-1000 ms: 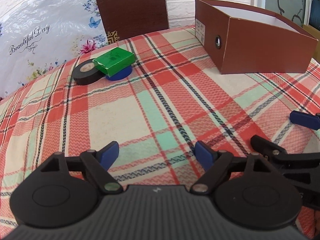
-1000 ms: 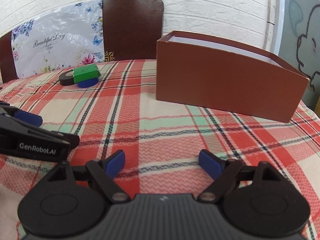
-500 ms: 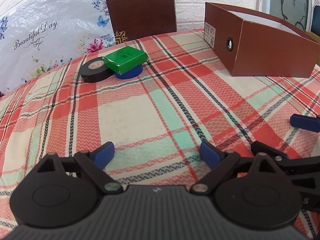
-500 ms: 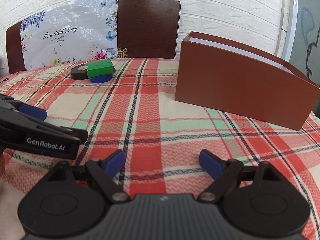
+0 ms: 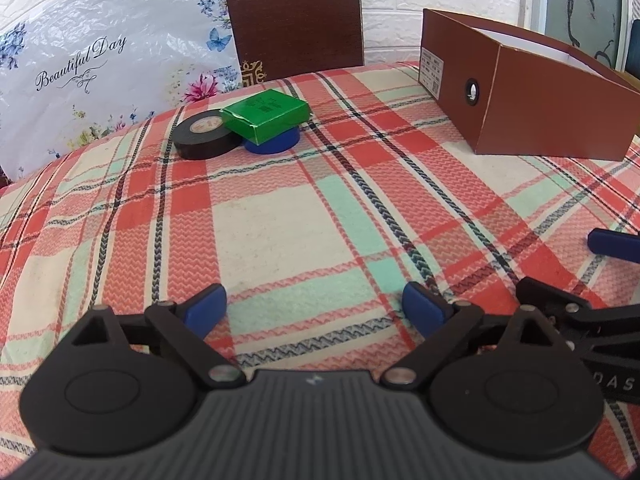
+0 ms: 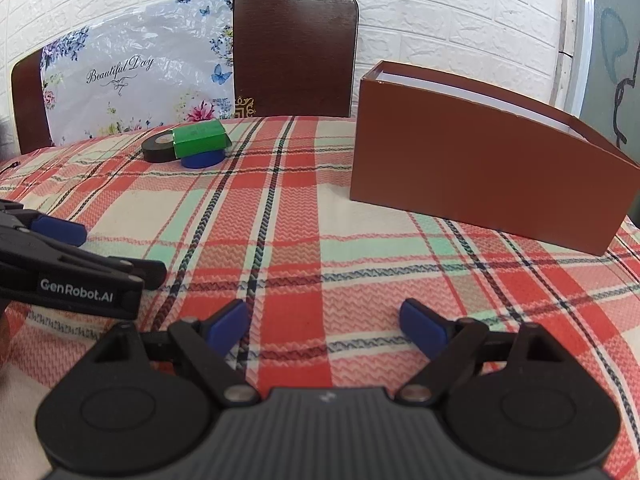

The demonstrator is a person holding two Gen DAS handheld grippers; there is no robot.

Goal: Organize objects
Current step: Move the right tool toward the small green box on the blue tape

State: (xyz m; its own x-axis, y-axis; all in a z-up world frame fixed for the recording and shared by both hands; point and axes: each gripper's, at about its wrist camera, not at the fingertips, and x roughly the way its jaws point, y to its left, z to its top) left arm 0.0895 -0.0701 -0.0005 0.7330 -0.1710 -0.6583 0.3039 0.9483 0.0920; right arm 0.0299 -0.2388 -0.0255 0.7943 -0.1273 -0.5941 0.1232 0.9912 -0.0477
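I am holding two grippers low over a table covered with a red, cream and mint plaid cloth. My left gripper is standing wide apart, blue pads empty, with only cloth between them. My right gripper is likewise spread wide and gripping nothing.

Seen from the left wrist, a small cluster is sitting at about eleven o'clock, far across the cloth: a black tape roll lying flat, a green box tilting with one edge on the black roll and the rest on a blue tape roll, which is peeking out beneath it. At about one o'clock an open brown cardboard box is standing well apart from the cluster, its white inside showing. At three o'clock the other gripper's tips are edging into view.

From the right wrist, the cluster is lying at eleven o'clock and the brown box at one to two o'clock. Behind the table, a dark wooden chair back and a flowered plastic sheet are standing against a white brick wall.
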